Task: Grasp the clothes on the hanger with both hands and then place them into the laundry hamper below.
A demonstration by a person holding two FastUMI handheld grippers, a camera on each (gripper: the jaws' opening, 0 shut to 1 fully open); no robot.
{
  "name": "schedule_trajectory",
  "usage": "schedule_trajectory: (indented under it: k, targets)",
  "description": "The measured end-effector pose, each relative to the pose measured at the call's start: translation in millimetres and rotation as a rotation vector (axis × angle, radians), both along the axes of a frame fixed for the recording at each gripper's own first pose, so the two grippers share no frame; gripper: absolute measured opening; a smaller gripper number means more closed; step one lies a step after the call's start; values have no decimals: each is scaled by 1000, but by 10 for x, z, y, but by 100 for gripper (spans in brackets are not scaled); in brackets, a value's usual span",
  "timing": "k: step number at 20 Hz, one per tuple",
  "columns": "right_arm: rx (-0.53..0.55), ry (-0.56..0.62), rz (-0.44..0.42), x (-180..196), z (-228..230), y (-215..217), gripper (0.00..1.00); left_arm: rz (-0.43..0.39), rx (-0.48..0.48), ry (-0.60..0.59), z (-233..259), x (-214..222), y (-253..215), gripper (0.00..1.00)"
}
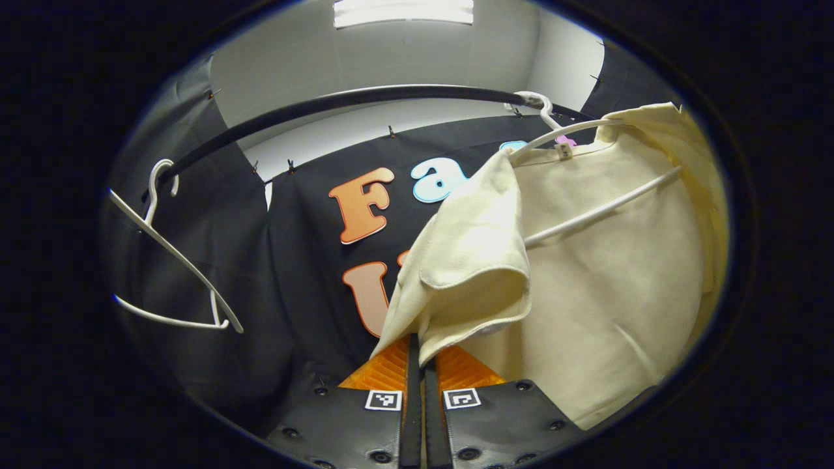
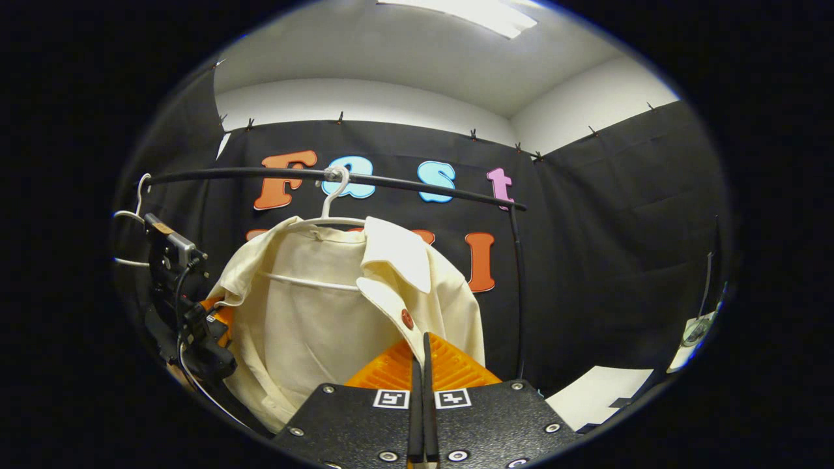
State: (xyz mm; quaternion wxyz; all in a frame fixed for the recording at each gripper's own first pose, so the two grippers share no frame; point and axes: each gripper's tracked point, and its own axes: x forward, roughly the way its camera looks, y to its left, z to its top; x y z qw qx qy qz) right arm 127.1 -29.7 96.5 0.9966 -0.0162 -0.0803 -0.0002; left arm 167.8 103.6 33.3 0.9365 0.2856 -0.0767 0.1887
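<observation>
1. So the cream shirt (image 2: 313, 312) is up on a white hanger (image 2: 329, 218), which hooks over the black rail (image 2: 404, 181). It hangs open at the front, collar flopped out, and there's a red-brown button (image 2: 406, 318) on the placket in the right gripper view.
2. In the left gripper view the same shirt (image 1: 606, 273) takes up the right side, with one front edge folded over and drooping toward the camera.
3. The left gripper (image 1: 420, 365) has its orange fingers pressed together on that drooping flap of fabric, so it's clamped on the shirt.
4. The right gripper (image 2: 422, 358) also has its fingers together, right at the shirt's front edge below the button. Looks pinched on the cloth, but I can't tell for sure since the contact is hidden.
5. From the right gripper view you can see the left gripper's body and cable at the shirt's far side.
6. A second, empty hanger (image 1: 172, 260) sits further along the rail, well apart from the shirt.
</observation>
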Motion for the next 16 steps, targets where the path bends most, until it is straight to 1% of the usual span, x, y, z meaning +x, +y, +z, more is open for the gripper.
schedule_trajectory:
  k: [2,4,8,11,14,16]
  targets:
    - [-21,-44,-41,-48,196,-162,0,35,13,-24,170,-40,113,10]
    - [-24,-88,-85,-58,414,-346,0,53,3,-75,352,-48,201,9]
    - [-3,-158,-150,13,840,-727,0,42,-68,-154,596,118,320,10]
    - [-3,-178,-167,211,1081,-950,0,29,-117,-202,762,267,428,9]
    - [28,-193,-160,454,1248,-1132,0,8,-173,-251,941,413,463,10]
    - [40,-184,-140,648,1295,-1214,0,-13,-199,-270,994,514,487,10]
